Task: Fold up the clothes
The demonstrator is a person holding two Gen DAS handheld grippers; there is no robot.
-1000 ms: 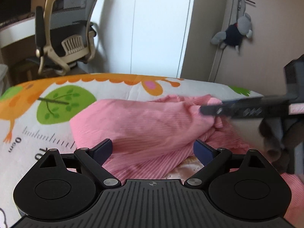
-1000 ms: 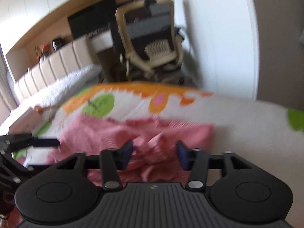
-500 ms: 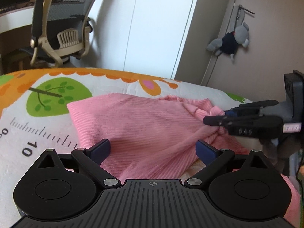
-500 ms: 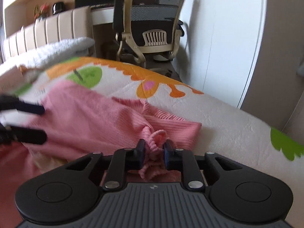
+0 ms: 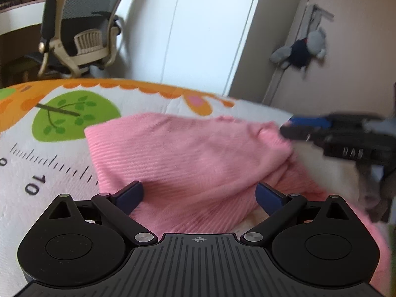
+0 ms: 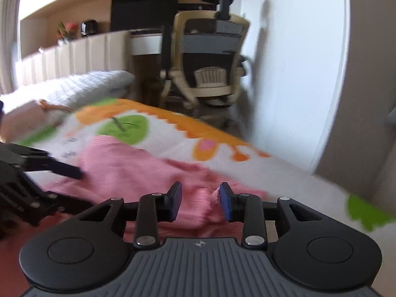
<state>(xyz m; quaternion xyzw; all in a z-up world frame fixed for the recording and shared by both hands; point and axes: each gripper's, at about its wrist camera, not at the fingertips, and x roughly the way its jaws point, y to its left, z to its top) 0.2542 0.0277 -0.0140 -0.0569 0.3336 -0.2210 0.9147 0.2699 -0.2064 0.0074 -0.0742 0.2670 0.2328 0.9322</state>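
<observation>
Right claw [image 6: 200, 201] stands apart astride a pink garment [image 5: 188, 158] ridge; left claw [image 5: 198, 195] gapes. Closing shallow risks the cloth slipping.

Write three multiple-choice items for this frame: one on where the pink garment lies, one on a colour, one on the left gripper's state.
1. The pink garment lies on:
A) a wooden table
B) the printed bed cover
C) a tiled floor

2. The tree print beside the garment is:
A) green
B) purple
C) black

3. The jaws of the left gripper are:
A) shut on the garment
B) shut on nothing
C) wide open

Answers:
1 B, the cartoon-printed cover shows around the garment.
2 A, the tree's crown is bright green.
3 C, the jaws stand far apart over the garment.
</observation>
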